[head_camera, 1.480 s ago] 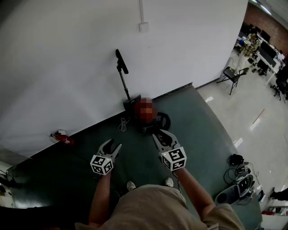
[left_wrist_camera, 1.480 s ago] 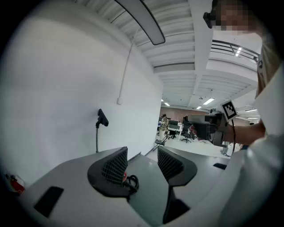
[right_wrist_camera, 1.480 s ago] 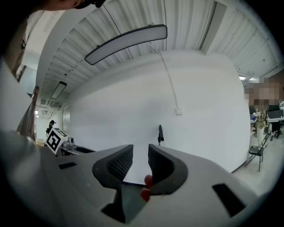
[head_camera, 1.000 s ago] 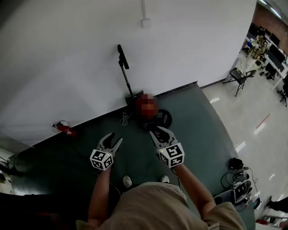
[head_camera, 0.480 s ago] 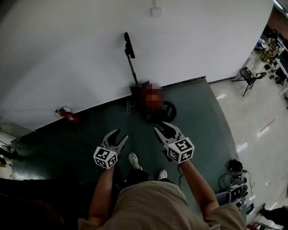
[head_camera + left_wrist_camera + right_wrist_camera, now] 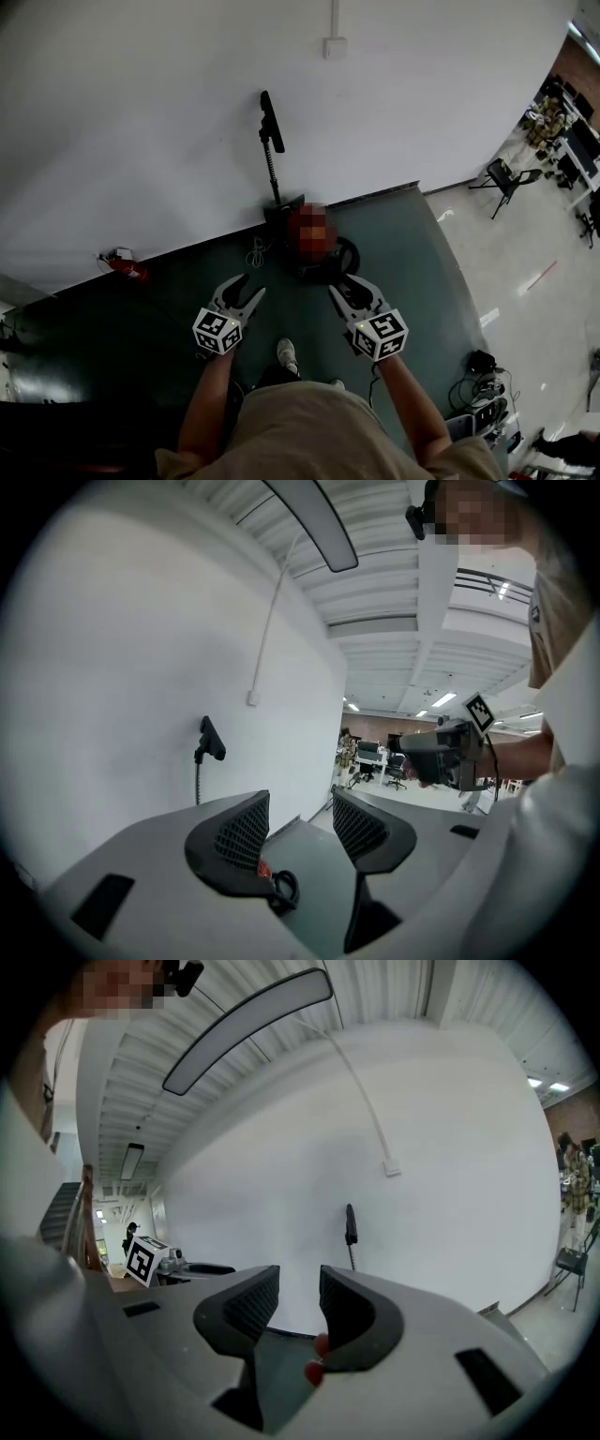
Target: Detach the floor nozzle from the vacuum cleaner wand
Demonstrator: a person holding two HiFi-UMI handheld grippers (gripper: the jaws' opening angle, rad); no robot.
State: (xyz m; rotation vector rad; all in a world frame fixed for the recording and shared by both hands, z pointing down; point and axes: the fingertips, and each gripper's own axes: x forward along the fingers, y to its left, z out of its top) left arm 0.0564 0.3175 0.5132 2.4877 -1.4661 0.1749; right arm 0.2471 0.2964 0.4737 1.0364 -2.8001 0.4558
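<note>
The floor nozzle (image 6: 279,208) sits dark at the foot of the wand (image 6: 274,169), tight against the base of the white wall (image 6: 141,141), and the wand stands upright with its black handle (image 6: 270,120) on top. The red vacuum body (image 6: 302,246) and its looped black hose (image 6: 345,255) lie just to the right on the dark green floor mat (image 6: 169,309). Nothing touches the vacuum. Both grippers hang level, well short of it. The left gripper (image 6: 246,287) is spread wide with nothing between its jaws. The right gripper (image 6: 345,284) has just been easing open to a narrow gap, and it too is empty. Against half a second ago the grippers sit a shade lower in the head view, and only one white shoe (image 6: 288,354) shows clearly where two did. The left gripper view catches the hose loop (image 6: 284,888) low between its pads, and the other tool off to the side. The right gripper view shows a red sliver of the vacuum there instead. Both gripper views take in long ceiling lights that the head view misses. Around the scene are a wall box (image 6: 335,47), a coiled white cord (image 6: 256,253), and a small red-and-white item (image 6: 122,262) by the wall at the left. At the right there is pale tile, a chair (image 6: 502,176) and tangled cables (image 6: 480,364).
</note>
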